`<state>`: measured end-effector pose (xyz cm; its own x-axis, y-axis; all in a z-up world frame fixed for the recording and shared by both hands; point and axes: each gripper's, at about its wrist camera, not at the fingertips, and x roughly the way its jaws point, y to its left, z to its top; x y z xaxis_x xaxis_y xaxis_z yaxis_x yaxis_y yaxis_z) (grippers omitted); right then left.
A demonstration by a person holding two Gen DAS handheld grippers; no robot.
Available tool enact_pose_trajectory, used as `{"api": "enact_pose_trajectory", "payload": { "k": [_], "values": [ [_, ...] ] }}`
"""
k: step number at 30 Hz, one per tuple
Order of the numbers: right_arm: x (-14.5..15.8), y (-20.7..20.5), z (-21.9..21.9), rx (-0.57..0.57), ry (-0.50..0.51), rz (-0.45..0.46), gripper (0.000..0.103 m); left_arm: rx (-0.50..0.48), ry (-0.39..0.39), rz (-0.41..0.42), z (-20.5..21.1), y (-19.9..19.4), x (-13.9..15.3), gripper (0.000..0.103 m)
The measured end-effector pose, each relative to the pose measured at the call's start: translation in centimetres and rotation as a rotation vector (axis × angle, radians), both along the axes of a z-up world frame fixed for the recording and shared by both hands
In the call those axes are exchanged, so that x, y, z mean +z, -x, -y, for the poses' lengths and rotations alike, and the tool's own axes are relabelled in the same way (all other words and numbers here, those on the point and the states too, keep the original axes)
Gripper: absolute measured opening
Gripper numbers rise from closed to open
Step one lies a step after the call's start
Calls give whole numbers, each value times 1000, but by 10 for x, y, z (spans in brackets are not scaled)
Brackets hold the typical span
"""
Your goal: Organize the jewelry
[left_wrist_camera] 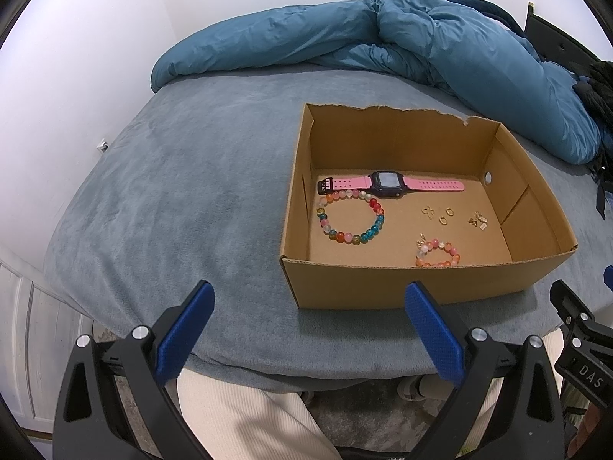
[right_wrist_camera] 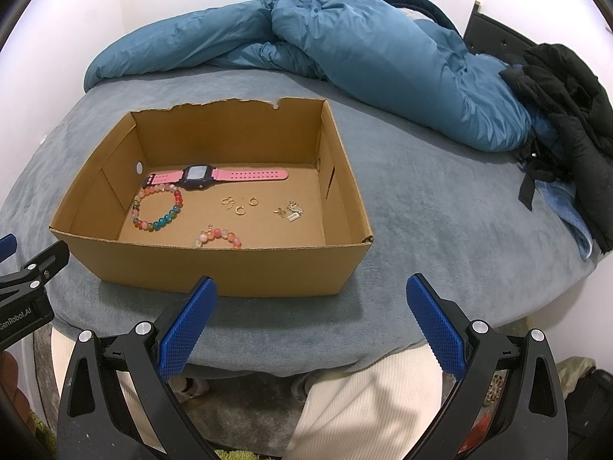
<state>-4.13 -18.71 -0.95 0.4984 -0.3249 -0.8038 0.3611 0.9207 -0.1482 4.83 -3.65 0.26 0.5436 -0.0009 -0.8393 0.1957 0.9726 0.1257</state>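
Note:
An open cardboard box [left_wrist_camera: 364, 287] [right_wrist_camera: 214, 268] sits on the grey-blue bed. Inside lie a pink-strapped watch [left_wrist_camera: 387, 184] [right_wrist_camera: 197, 177], a large multicoloured bead bracelet [left_wrist_camera: 350, 216] [right_wrist_camera: 159, 209], a smaller pink-orange bead bracelet [left_wrist_camera: 436, 253] [right_wrist_camera: 218, 237], gold rings and earrings [left_wrist_camera: 440, 214] [right_wrist_camera: 239, 205] and small charms [left_wrist_camera: 478, 222] [right_wrist_camera: 292, 212]. My left gripper [left_wrist_camera: 308, 299] hangs open before the box's near wall, holding nothing. Over the bed's front edge, right of the box corner, my right gripper [right_wrist_camera: 310, 293] is also open and empty.
A crumpled teal duvet [left_wrist_camera: 383, 38] [right_wrist_camera: 345, 46] lies along the back of the bed. Black clothing [right_wrist_camera: 567, 115] is piled at the right. A white wall and a picture frame stand behind. The person's cream trousers [right_wrist_camera: 364, 414] show below the bed edge.

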Motion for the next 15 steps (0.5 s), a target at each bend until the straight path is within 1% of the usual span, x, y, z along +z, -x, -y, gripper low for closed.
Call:
{"api": "enact_pose_trajectory", "payload": {
  "k": [15],
  "values": [
    [1, -1, 0, 0, 0, 0, 95, -1, 1, -1, -1, 0, 0, 97]
  ]
}}
